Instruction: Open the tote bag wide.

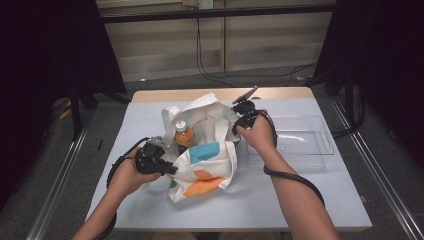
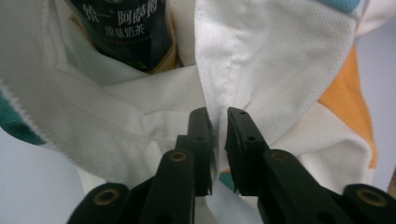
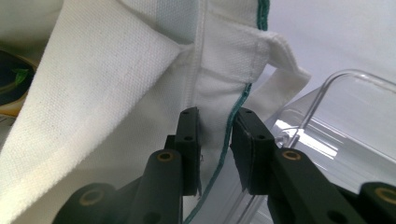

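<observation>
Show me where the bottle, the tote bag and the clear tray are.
bottle [image 1: 183,134]: high view, on its orange body inside the bag.
tote bag [image 1: 206,170]: high view, on its printed front panel.
clear tray [image 1: 320,131]: high view, on its right rim.

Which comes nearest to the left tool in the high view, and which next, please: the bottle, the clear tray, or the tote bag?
1. Tote bag: its fabric is pinched in the left tool.
2. Bottle: standing inside the bag, just beyond.
3. Clear tray: across the table, on the right.

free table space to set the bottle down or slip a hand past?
Bare: table strip nearer than the tote bag, and the far-left corner. The clear tray beside the right gripper holds nothing. Crowded: centre, with bag, bottle and left gripper.
</observation>
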